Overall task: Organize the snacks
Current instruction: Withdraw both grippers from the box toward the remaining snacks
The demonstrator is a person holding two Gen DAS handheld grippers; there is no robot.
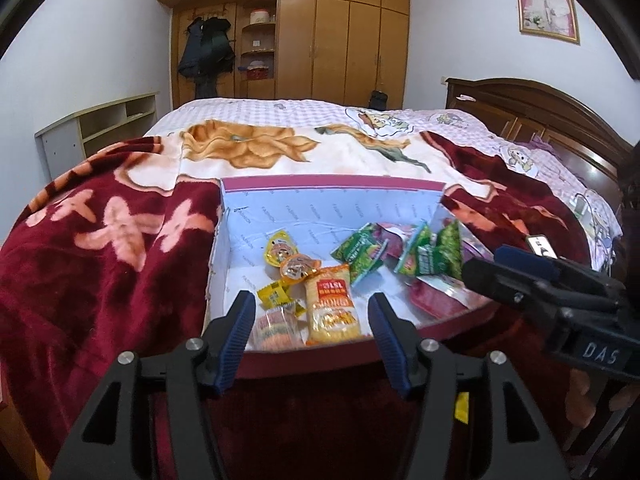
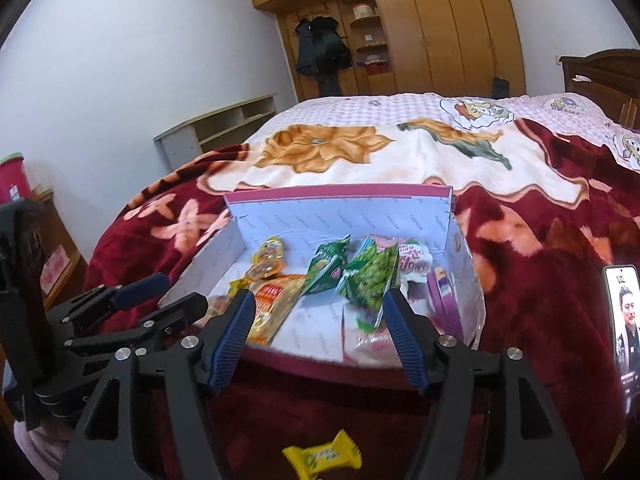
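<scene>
Left gripper [image 1: 312, 326]: jaws apart, nothing between the pads, hanging just short of the box's near rim, over its near-left corner.
Right gripper [image 2: 320, 330]: spread wide as well and empty, hovering at the near rim toward the box's right half.
Box [image 1: 320, 190]: white-lined with a red rim, sitting open on the red floral blanket [image 1: 100, 260] near the bed's front edge.
Left half of box: the orange cracker pack [image 1: 330, 306] lies against the near wall, the small yellow packets [image 1: 276, 294] beside it, and the jelly cups [image 1: 286, 258] a little further in.
Right half of box: green pea bags [image 2: 370, 276] lean together mid-box, pink packs [image 2: 370, 340] at the near-right corner.
Done so far: most snacks look boxed and loosely grouped by kind, I'd say.
Left to do: one yellow candy [image 2: 322, 456] lies out on the blanket, in front of the box's near wall, below the right gripper.
Verdict: nearly finished, with that stray candy the likely next pick.
</scene>
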